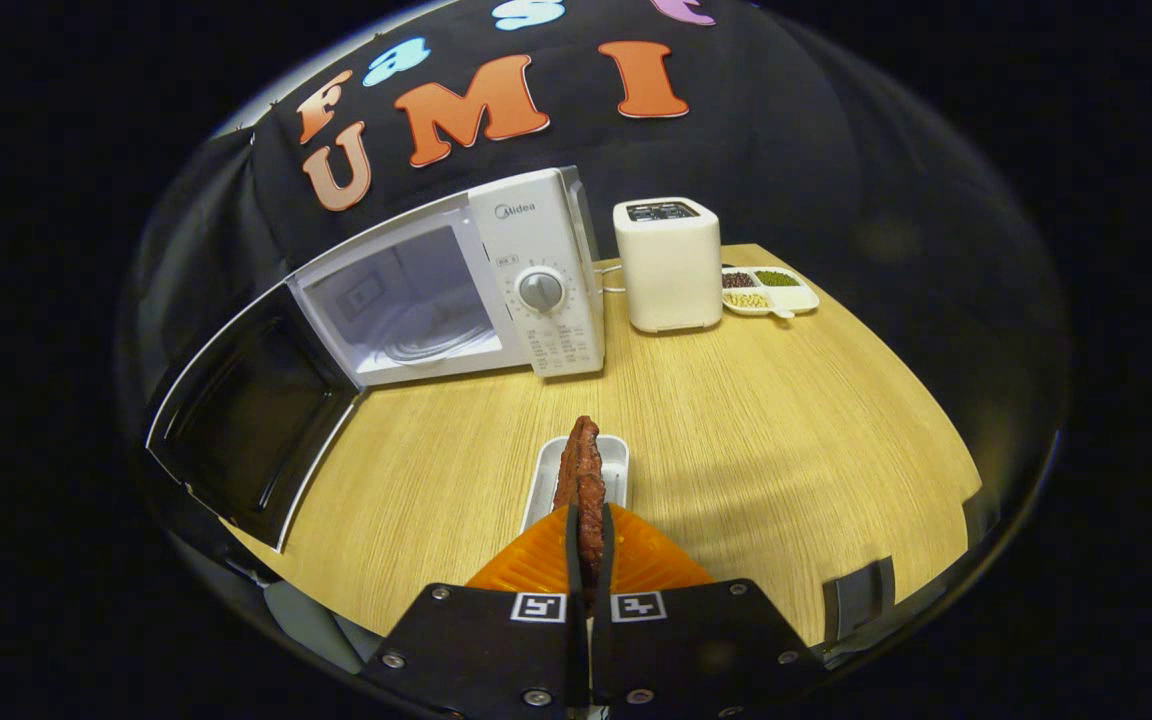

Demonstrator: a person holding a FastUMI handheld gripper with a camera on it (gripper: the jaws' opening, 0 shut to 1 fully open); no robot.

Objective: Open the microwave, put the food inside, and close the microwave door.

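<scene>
A thin reddish-brown strip of meat (582, 472) stands on edge between my fingers, and my gripper (589, 545) is shut on it. Just beyond the fingers, under the strip's far end, a small white rectangular tray (620, 462) lies on the wooden table (786, 420). The white microwave (536, 285) stands at the back left of the table. Its door (251, 420) is swung wide open to the left, and the white cavity (406, 310) with a glass turntable shows. The strip hangs above the table, well short of the microwave.
A white toaster (668, 262) stands to the right of the microwave. Beside it lies a white divided dish (771, 290) holding dark, green and pale beans. The open door juts out over the table's left front.
</scene>
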